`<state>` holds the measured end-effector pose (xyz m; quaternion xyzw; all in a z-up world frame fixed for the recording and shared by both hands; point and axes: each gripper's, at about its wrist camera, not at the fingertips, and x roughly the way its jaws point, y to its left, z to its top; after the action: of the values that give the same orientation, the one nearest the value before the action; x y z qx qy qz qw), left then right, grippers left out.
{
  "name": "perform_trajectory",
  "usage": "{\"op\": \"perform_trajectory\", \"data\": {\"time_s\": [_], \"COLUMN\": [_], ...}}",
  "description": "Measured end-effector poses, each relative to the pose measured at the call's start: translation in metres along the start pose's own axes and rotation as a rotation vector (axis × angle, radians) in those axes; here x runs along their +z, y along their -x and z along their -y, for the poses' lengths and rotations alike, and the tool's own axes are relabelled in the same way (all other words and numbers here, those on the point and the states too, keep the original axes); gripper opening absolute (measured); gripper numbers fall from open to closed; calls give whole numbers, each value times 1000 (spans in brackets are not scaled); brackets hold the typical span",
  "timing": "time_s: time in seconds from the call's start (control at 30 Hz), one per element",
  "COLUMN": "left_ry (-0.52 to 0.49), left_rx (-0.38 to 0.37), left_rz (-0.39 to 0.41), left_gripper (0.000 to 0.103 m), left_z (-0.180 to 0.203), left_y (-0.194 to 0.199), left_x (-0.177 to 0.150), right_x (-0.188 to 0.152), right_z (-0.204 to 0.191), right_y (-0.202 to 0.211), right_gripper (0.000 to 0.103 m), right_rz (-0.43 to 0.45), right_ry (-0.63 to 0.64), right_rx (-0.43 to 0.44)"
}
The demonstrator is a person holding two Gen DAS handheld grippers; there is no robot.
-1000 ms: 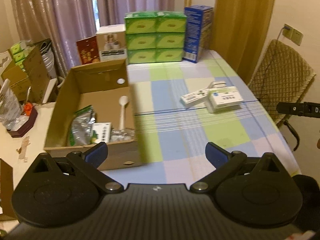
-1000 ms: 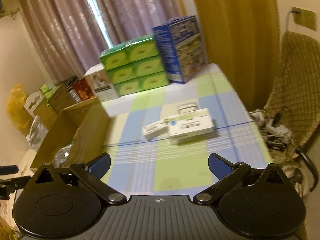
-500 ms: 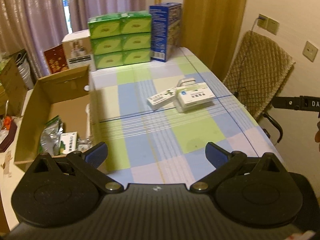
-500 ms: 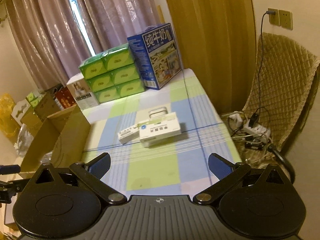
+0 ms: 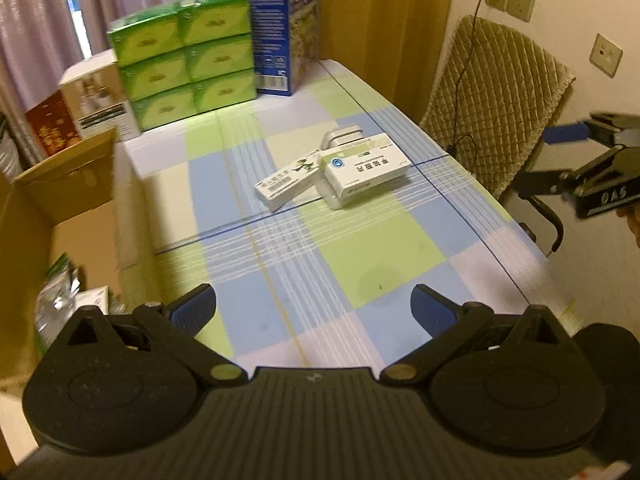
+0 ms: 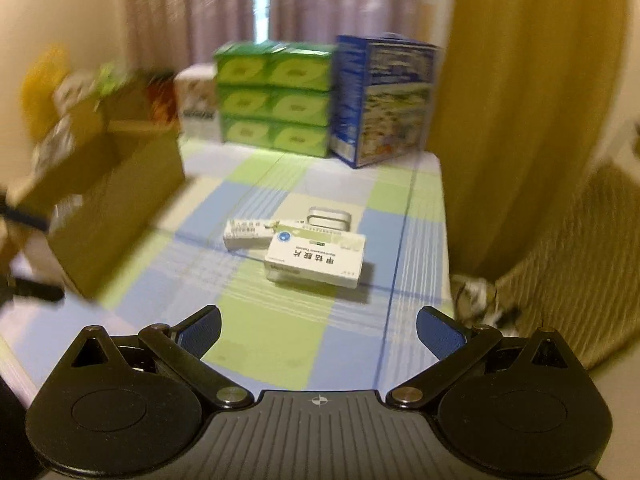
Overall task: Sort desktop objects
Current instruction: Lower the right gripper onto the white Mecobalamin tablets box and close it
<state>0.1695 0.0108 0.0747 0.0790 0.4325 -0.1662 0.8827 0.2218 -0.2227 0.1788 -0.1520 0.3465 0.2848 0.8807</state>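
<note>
A large white medicine box point(image 5: 366, 168) point(image 6: 316, 260) lies mid-table on top of other items, beside a smaller white box point(image 5: 286, 180) point(image 6: 246, 232) and in front of a metal tin point(image 5: 342, 136) point(image 6: 329, 216). My left gripper point(image 5: 314, 308) is open and empty above the near part of the checked tablecloth. My right gripper point(image 6: 318, 328) is open and empty, facing the boxes from the near side; it also shows at the right edge of the left wrist view point(image 5: 600, 168). An open cardboard box point(image 5: 60, 204) point(image 6: 116, 208) holding packets stands on the left.
Stacked green tissue packs point(image 5: 184, 60) point(image 6: 276, 100), a blue carton point(image 5: 282, 28) point(image 6: 384, 100) and a white box point(image 5: 96, 100) stand at the table's far end. A quilted chair point(image 5: 492, 112) is on the right. A curtain point(image 6: 520, 80) hangs behind.
Both grippers have swung: the left view has turned right, away from the cardboard box and toward the medicine boxes. The right gripper has moved closer to the boxes. Both stay open.
</note>
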Motion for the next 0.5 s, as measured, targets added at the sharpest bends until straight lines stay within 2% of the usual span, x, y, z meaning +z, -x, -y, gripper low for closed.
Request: {"op": "perform_trajectory", "data": {"time_s": [0.33, 0.5], "left_ry": [-204, -276], "left_rx": [-62, -95], "left_rz": [-62, -79], "left_gripper": [102, 102], "left_z": [9, 9], "left_y": [-88, -130], "left_x": [46, 64], "right_x": [7, 18], "right_z": [10, 18], "right_y": [-90, -132], "right_gripper": [101, 101], "right_rz": [-82, -90], "right_ry": [382, 466], "right_rx": [73, 129]}}
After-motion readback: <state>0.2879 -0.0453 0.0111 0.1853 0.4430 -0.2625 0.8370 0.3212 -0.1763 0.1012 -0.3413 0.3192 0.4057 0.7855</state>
